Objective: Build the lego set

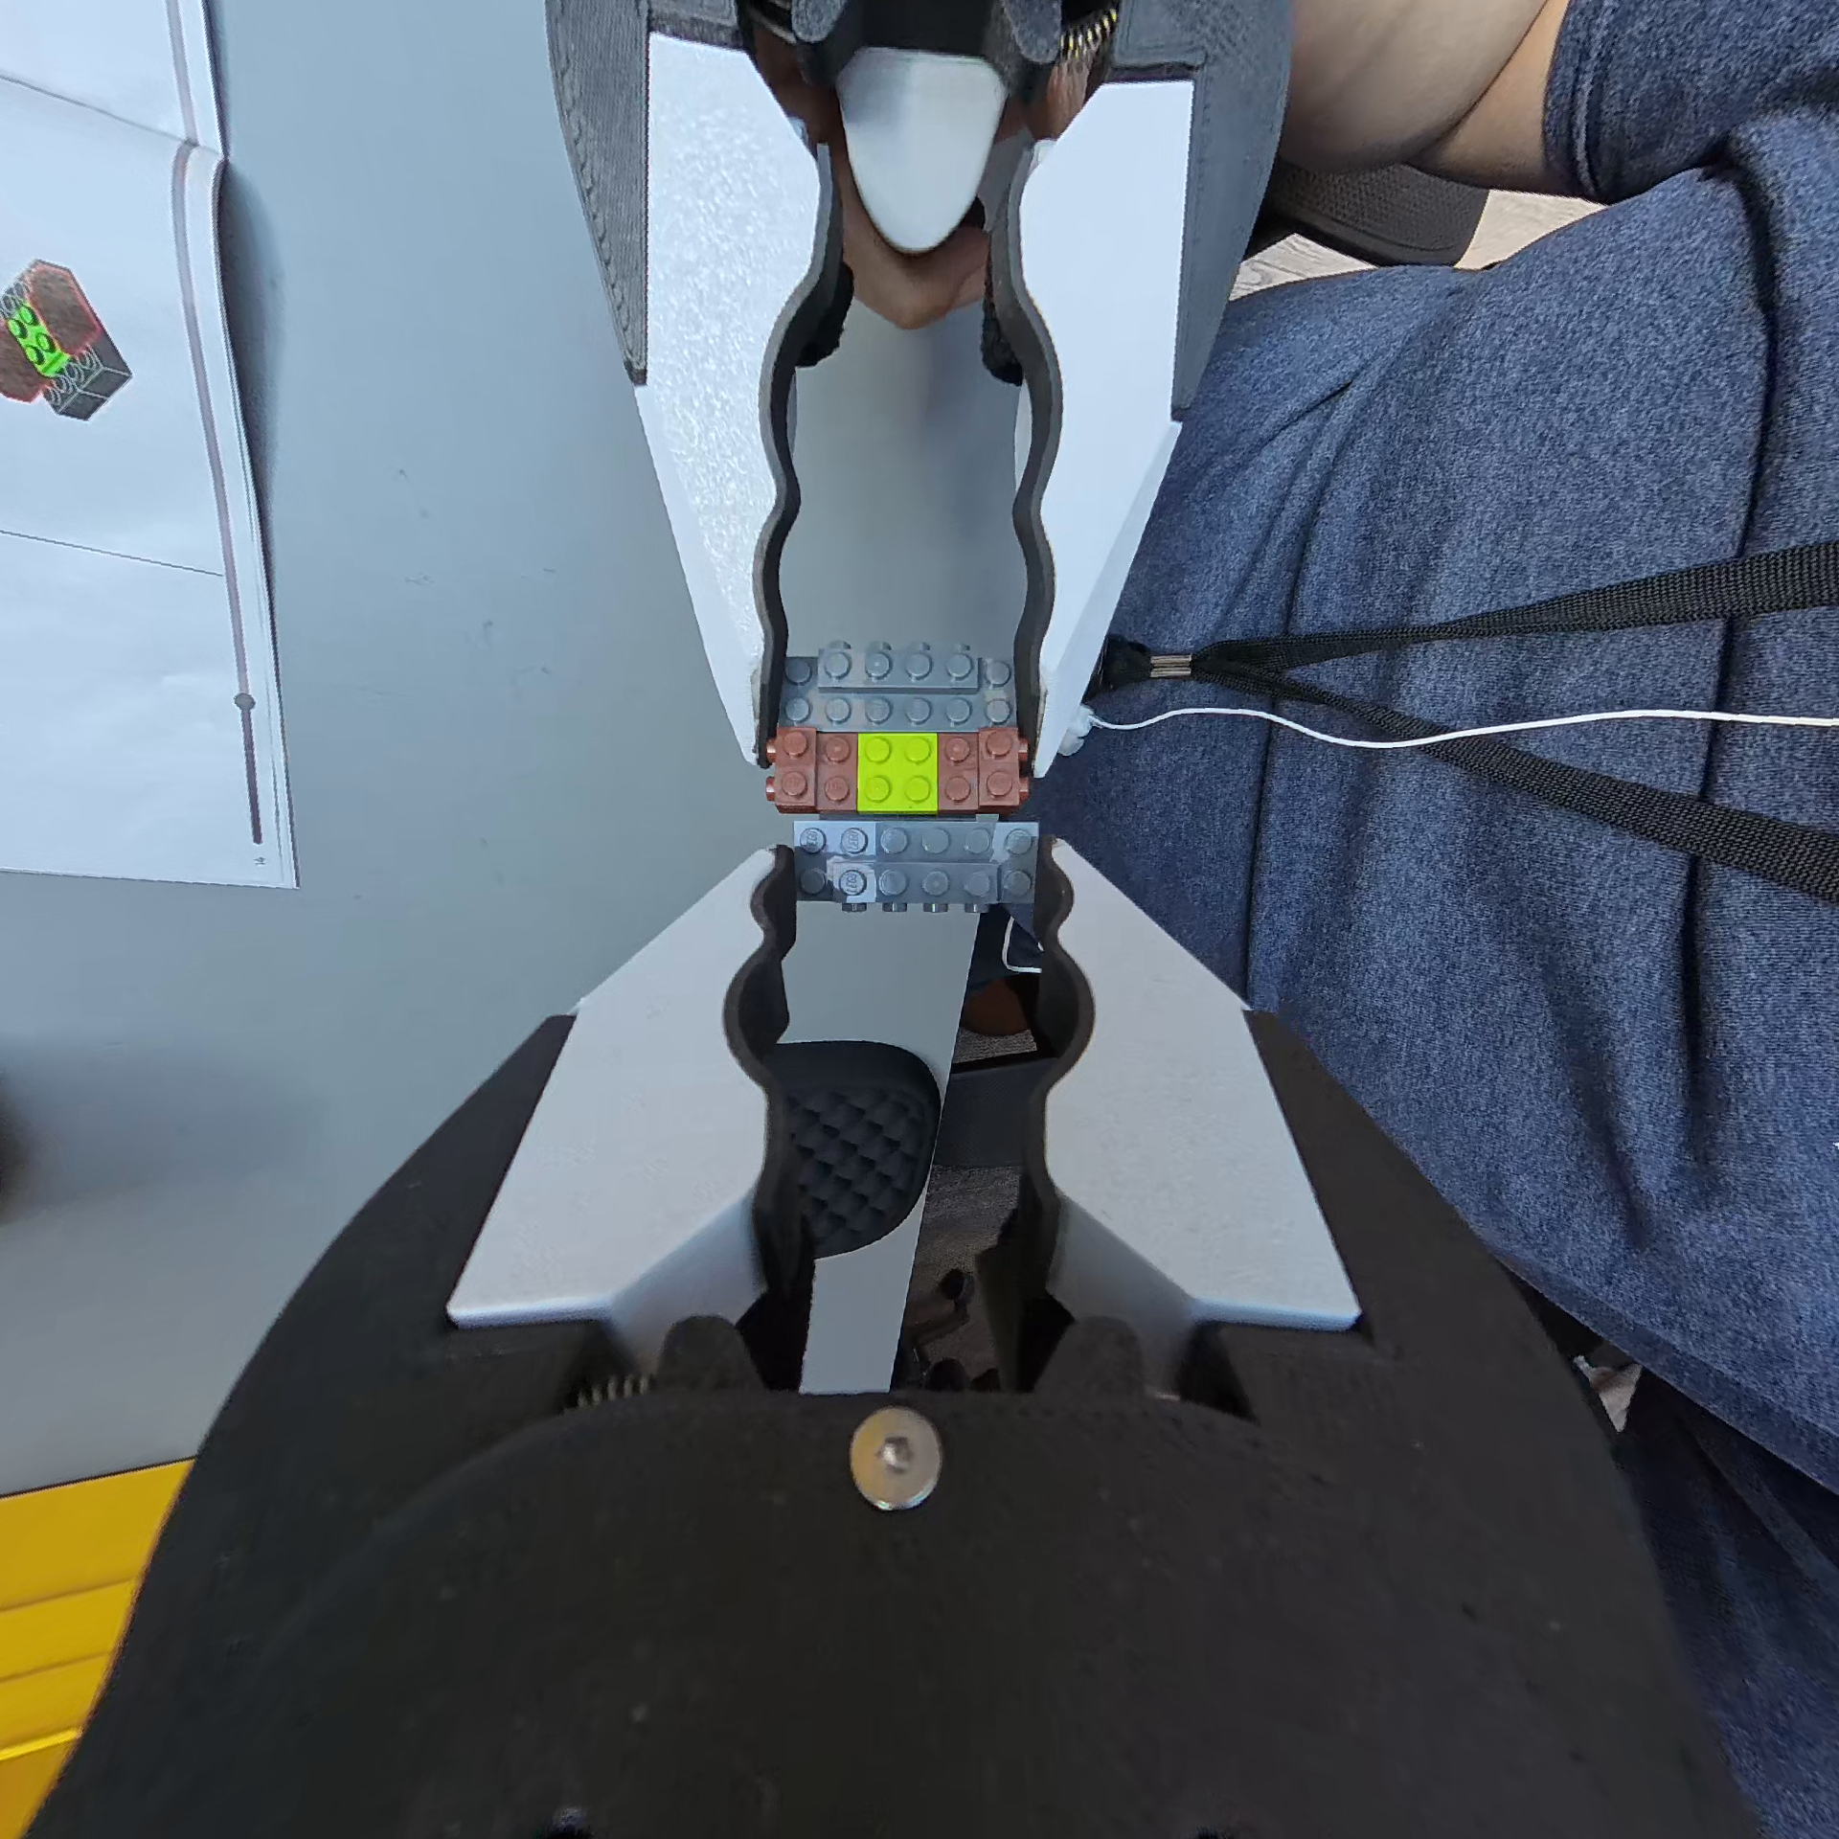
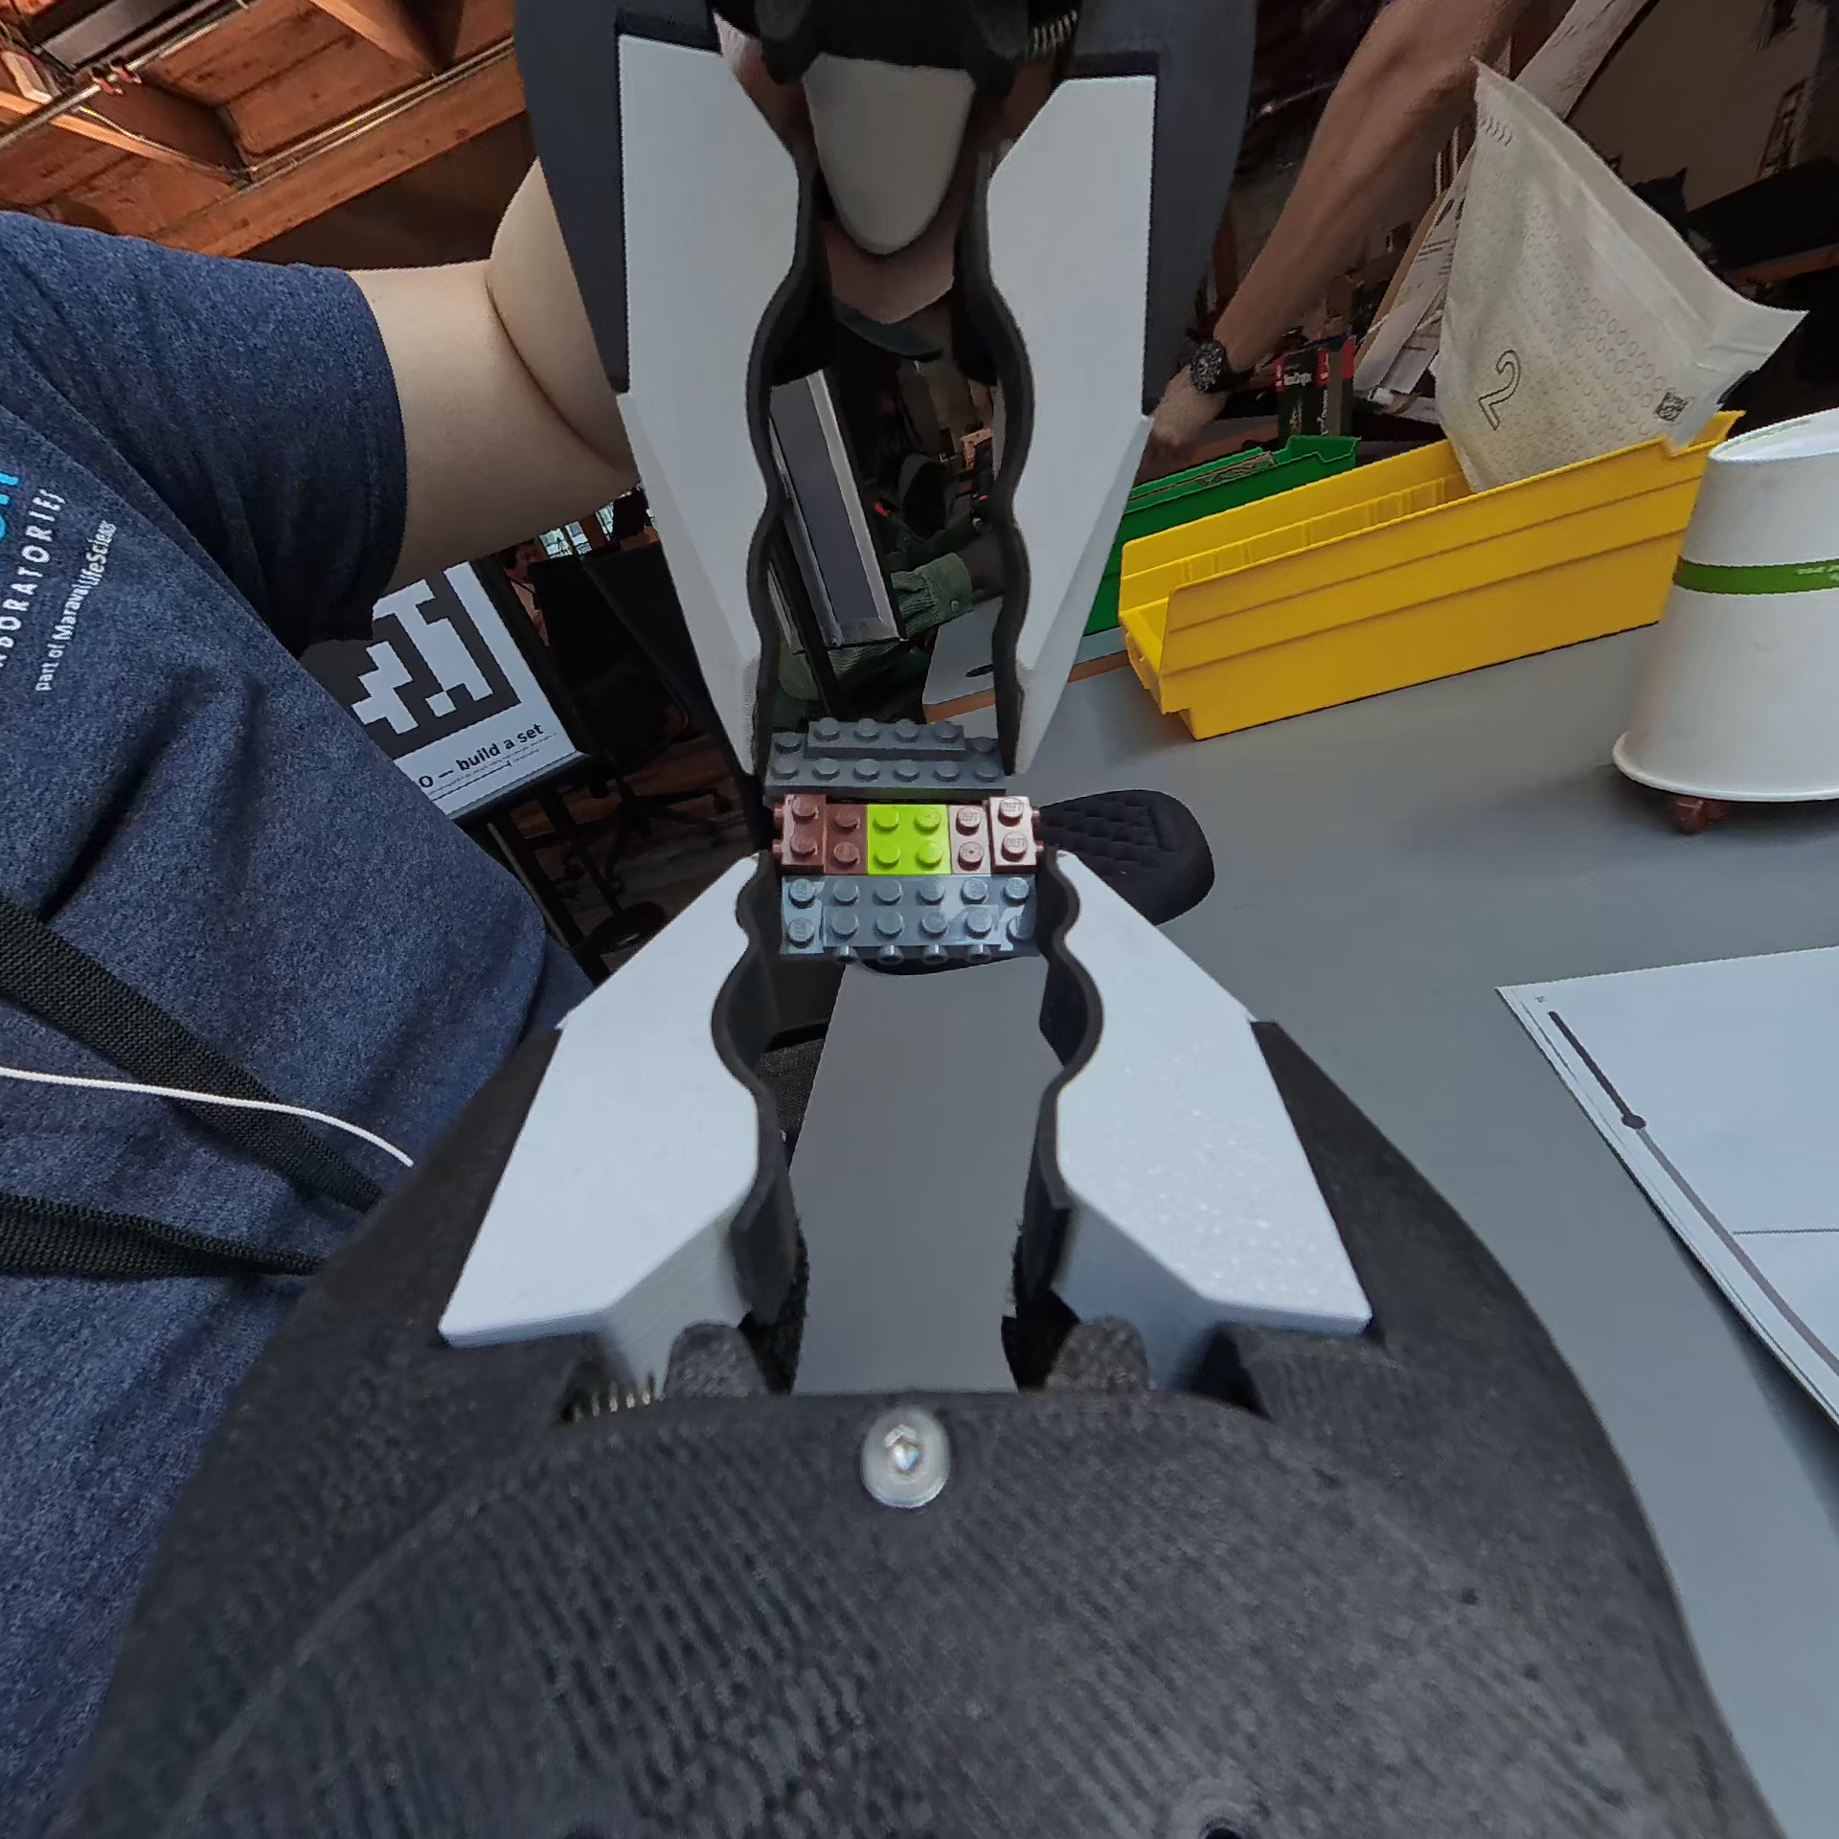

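- Left gripper enters from the bottom of the left wrist view, fingers pointing up-frame; jaws narrowed onto the near grey end of the lego build, 1 finger on each side.
- Right gripper enters from the bottom of the right wrist view; jaws likewise closed on the grey end nearest its camera.
- The 2 grippers face each other tip to tip, each appearing at the top of the other's view. The build is held between them at frame centre, off the table.
- Build, counted: 2 grey studded sections, 1 at each end; 1 brown band across the middle; 1 lime 2x2 plate at the centre of that band. A thin gap shows between the brown band and 1 grey section in each view.
- Person in a blue shirt behind the build; black strap and 1 white cord across it.
- 1 instruction sheet flat on the table, left edge of the left wrist view; lower right in the right wrist view.
- Containers, upper right of the right wrist view: 1 yellow bin with a white padded mailer standing in it; 1 green bin behind, contents unclear; 1 white cup upside down on the table.
- 1 second person's arm with a wristwatch reaches down by the green bin.
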`<state>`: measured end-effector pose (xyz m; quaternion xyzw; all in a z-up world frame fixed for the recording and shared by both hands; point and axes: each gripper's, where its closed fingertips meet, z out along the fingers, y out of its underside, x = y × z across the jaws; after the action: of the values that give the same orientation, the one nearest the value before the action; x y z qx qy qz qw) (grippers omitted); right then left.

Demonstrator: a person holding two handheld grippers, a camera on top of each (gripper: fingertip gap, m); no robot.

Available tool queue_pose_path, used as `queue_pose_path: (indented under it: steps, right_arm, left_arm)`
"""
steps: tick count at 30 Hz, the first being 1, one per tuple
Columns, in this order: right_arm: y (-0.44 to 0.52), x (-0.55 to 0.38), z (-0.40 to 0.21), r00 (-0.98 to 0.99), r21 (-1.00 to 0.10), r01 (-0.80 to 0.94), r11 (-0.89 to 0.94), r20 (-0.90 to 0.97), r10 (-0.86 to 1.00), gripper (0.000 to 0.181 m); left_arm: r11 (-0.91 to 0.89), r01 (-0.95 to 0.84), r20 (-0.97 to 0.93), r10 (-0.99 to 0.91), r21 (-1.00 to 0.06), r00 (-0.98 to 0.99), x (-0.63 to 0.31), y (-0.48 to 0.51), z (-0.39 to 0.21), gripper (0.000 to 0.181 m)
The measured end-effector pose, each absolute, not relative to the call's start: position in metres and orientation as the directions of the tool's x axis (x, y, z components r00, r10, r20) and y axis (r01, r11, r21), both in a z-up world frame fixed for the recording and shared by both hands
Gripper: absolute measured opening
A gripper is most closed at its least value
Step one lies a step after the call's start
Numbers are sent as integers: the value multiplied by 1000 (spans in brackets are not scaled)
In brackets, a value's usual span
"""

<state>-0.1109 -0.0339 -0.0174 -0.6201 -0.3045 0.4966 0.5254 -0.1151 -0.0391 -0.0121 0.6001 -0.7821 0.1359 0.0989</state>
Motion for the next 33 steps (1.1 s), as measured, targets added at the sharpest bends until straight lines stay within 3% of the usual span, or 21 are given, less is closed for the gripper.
queue_pose_path:
  steps: [9,33]
  right_arm:
    - [-35,-111,-14,295,-945,-175,-276,-318,901,51]
    - [-37,-95,9,332,-936,-315,-155,-262,906,50]
  left_arm:
    - [254,-965,311,-914,-64,-261,-113,-38,-11,47]
    - [333,-927,220,-931,175,-292,-98,-39,10,46]
